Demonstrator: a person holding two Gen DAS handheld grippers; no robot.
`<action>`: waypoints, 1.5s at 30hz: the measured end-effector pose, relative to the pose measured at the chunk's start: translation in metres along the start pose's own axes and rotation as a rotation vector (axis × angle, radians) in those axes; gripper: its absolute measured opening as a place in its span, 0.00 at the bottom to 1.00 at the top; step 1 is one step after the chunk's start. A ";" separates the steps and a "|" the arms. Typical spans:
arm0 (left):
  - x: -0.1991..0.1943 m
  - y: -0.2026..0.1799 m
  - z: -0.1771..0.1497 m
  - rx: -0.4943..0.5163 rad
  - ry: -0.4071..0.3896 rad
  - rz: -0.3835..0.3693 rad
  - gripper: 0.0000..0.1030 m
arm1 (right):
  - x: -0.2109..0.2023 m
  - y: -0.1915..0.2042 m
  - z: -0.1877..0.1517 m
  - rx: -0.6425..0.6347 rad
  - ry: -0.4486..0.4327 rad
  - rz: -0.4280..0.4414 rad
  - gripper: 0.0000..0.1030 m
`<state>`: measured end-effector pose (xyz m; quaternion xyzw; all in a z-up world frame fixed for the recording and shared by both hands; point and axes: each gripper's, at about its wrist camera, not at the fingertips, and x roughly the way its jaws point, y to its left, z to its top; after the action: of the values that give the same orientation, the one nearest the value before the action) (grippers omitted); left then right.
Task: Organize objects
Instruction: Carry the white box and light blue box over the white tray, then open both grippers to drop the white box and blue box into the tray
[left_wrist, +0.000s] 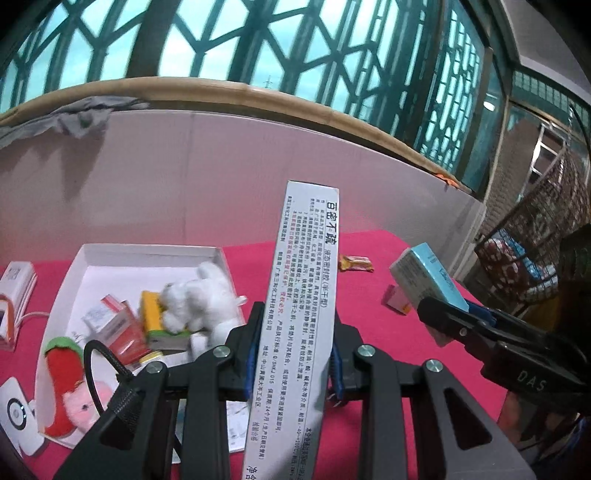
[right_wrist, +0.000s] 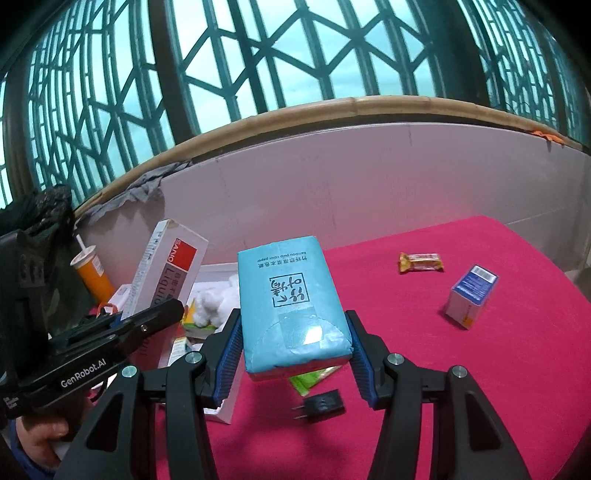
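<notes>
Red table (right_wrist: 480, 369); boxes between tongs.

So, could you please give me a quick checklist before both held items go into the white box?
1. Left gripper shut on the long white sealant box: ok.
2. Right gripper shut on the blue tissue pack: ok.
3. White box open: ok.
4. Free room in it beside the white plush toy: cannot tell.
5. Candy bar and small blue carton left out on the red tablecloth: not ok.
</notes>
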<state>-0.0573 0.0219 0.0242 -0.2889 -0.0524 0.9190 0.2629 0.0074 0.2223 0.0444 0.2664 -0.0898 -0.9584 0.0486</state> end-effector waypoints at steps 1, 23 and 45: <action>-0.003 0.006 -0.001 -0.009 -0.004 0.004 0.28 | 0.002 0.004 0.001 -0.006 0.002 0.003 0.56; -0.044 0.093 -0.012 -0.135 -0.057 0.088 0.28 | 0.041 0.095 0.006 -0.128 0.047 0.057 0.56; 0.017 0.161 0.015 -0.247 0.002 0.256 0.95 | 0.164 0.159 -0.010 -0.269 0.201 0.019 0.66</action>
<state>-0.1502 -0.1068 -0.0120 -0.3241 -0.1278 0.9313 0.1064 -0.1207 0.0419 -0.0146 0.3513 0.0418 -0.9298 0.1018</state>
